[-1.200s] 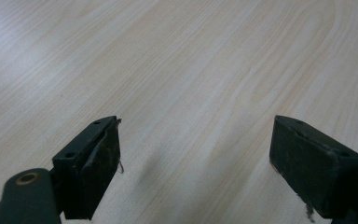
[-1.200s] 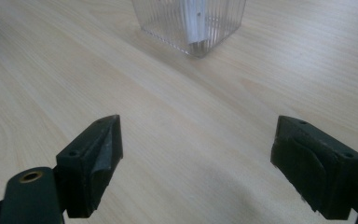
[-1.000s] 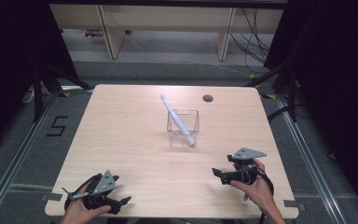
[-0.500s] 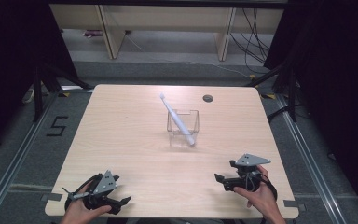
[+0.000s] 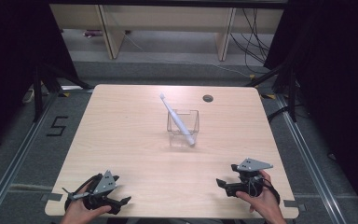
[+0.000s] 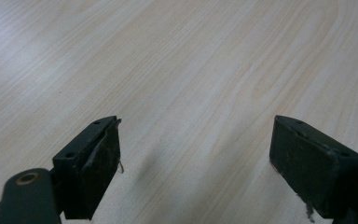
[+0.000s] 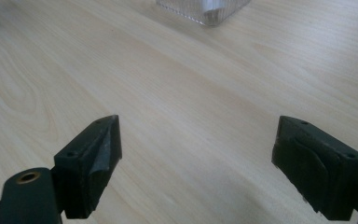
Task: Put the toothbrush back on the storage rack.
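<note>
A clear square container (image 5: 183, 127) stands at the middle of the wooden table (image 5: 121, 130). A white toothbrush (image 5: 176, 118) leans in it, with its head sticking out toward the back left. My left gripper (image 5: 121, 189) rests near the front left corner, open, with nothing between its jaws. My right gripper (image 5: 226, 175) sits near the front right, open and empty, with its jaws turned left. In the left gripper view the gripper (image 6: 196, 158) looks over bare wood. In the right gripper view the gripper (image 7: 198, 154) faces the container's base (image 7: 200, 8) farther off.
A small dark round hole (image 5: 208, 98) lies in the table top behind the container. Shelving legs (image 5: 225, 35) and cables (image 5: 256, 28) stand on the floor beyond the far edge. Metal floor rails (image 5: 307, 154) run along both sides of the table.
My right gripper has drawn back a little toward the front edge of the table. The left gripper, the container and the toothbrush have stayed put.
</note>
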`<state>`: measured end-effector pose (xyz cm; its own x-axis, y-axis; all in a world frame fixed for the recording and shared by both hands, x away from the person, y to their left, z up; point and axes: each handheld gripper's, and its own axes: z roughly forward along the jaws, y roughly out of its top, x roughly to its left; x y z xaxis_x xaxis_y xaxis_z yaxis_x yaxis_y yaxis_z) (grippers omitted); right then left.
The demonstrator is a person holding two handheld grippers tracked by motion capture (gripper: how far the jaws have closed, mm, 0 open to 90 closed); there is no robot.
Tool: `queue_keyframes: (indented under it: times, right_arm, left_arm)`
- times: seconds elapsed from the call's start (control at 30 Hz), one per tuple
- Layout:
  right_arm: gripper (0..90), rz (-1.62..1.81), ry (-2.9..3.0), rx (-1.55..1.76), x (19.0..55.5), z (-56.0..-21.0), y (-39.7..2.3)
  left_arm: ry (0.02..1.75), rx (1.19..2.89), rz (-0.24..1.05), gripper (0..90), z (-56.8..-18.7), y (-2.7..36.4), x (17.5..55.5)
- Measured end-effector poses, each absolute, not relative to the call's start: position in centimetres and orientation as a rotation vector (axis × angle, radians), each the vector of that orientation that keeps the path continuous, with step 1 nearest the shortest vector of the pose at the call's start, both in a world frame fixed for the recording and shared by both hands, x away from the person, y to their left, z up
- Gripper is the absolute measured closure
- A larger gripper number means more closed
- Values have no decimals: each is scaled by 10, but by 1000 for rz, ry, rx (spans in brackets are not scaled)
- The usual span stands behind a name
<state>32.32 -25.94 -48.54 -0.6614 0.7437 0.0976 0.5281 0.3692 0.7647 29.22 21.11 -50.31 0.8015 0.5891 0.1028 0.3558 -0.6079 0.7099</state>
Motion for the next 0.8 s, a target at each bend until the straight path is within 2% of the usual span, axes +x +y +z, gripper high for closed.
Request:
queue_keyframes:
  times: [0.8]
  right_arm:
    - [163, 1076, 2436, 1160, 306, -491, -266]
  left_arm:
    - [691, 2295, 436, 159, -503, 212, 292]
